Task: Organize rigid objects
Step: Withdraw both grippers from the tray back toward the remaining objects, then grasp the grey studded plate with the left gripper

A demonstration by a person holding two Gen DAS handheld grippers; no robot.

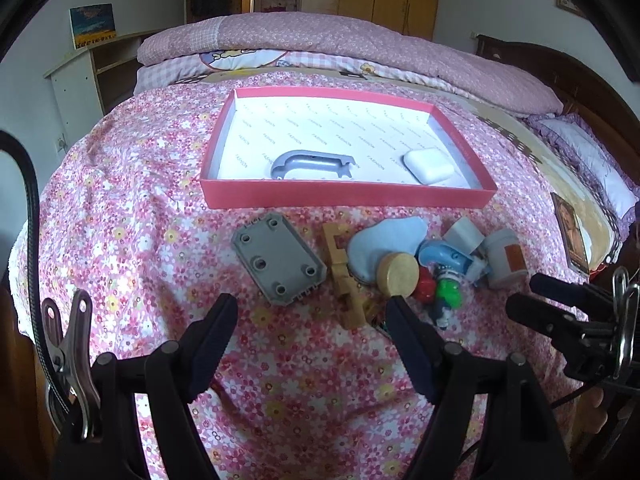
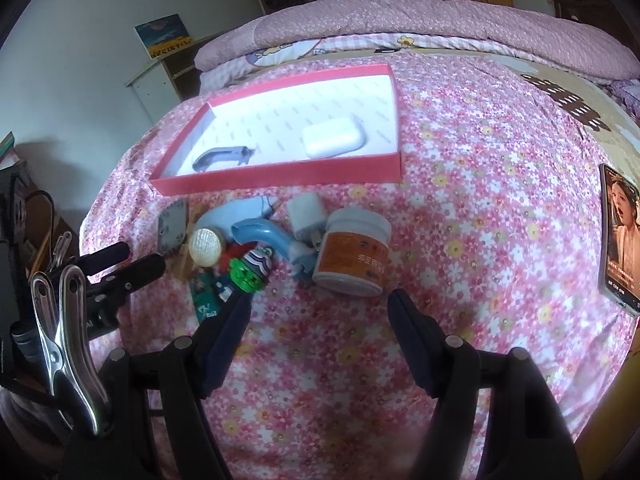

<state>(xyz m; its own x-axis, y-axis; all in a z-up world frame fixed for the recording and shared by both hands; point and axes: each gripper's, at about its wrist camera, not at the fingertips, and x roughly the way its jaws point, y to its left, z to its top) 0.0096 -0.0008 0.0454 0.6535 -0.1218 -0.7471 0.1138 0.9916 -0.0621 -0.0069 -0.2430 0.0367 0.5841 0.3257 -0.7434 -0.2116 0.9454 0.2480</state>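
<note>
Fingers of the left gripper (image 1: 312,308) and the right gripper (image 2: 320,304) stand open and empty over crowded objects before the red box (image 1: 348,194) on the bed, so closing on the jar (image 2: 352,258) may push neighbours away.

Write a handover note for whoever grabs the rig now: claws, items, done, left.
Left claw: open, empty, above the bedspread near the grey plate and wooden piece.
Right claw: open, empty, just short of the orange-label jar.
Done: grey handle and white earbud case lie in the red box.
Left: the pile in front of the box, still on the bed: plate, wooden piece, gold-lidded item, blue pipe, white charger, green toy, jar.
Phone at the right edge is not part of the pile.
</note>
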